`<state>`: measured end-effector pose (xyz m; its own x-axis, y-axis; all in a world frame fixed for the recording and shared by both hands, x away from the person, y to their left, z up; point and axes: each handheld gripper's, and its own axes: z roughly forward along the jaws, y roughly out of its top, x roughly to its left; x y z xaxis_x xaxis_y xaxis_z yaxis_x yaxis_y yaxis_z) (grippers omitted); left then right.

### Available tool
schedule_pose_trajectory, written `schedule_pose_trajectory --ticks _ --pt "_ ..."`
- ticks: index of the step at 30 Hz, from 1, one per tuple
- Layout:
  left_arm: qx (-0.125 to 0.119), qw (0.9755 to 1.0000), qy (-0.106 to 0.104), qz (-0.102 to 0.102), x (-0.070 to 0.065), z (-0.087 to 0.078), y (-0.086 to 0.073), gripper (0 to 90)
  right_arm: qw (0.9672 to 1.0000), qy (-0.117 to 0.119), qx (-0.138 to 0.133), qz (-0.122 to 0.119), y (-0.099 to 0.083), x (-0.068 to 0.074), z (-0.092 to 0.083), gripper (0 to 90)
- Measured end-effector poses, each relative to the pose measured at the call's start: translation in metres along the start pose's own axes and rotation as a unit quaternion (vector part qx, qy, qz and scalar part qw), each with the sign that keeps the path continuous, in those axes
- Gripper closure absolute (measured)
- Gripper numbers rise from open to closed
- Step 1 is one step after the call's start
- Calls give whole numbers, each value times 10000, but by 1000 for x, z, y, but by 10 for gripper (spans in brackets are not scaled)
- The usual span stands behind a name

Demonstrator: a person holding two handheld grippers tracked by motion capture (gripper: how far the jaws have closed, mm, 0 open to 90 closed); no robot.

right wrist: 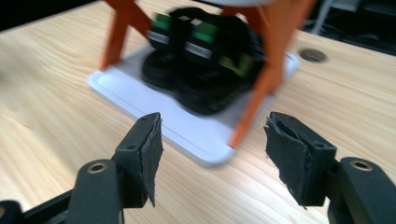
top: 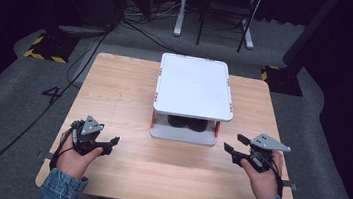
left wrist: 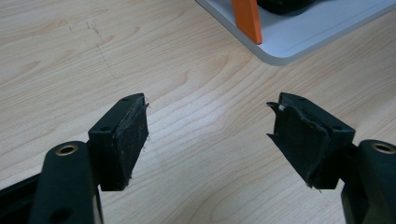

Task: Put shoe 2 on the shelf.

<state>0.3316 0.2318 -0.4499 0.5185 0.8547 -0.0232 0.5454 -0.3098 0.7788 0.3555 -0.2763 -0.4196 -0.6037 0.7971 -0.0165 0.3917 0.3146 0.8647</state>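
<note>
Right now I have both grippers low over the wooden table, one on each side of the white two-level rack that stands in the middle of it. My left gripper sits near the table's front left, its jaws standing wide with only bare wood between the pads; in the left gripper view the corner of the rack's bottom tray and one orange post lie well ahead and off to the upper right, not touching anything of mine. My right gripper hangs just off the rack's front right corner, jaws spread and holding nothing. In the right gripper view I look between the pads at the rack's lower tray, where a pair of black shoes with green patches sits side by side under the top shelf, between the orange posts. That picture is blurred, so I cannot make out finer detail on the shoes. From the high view I catch their dark toes peeking out under the top shelf, apart from both grippers.
</note>
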Motion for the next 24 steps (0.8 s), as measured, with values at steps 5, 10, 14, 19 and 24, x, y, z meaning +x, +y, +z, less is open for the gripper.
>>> schedule_pose_trajectory --ticks 5,10,14,19,24 --pt "72 9999 144 22 6 -4 -3 269 9989 -284 352 155 -9 -20 -10 344" --pt "117 9997 208 -44 12 -8 -7 266 9971 -441 483 379 -19 -38 -12 328" --pt "213 9993 298 -93 21 -9 -13 251 9958 -523 570 482 -24 -53 -9 294" --pt "334 9986 373 -165 31 -8 -20 235 9918 -746 887 544 -37 -68 0 279" --pt "585 9974 411 -122 35 0 -26 207 9872 -870 1133 713 -54 -80 8 225"
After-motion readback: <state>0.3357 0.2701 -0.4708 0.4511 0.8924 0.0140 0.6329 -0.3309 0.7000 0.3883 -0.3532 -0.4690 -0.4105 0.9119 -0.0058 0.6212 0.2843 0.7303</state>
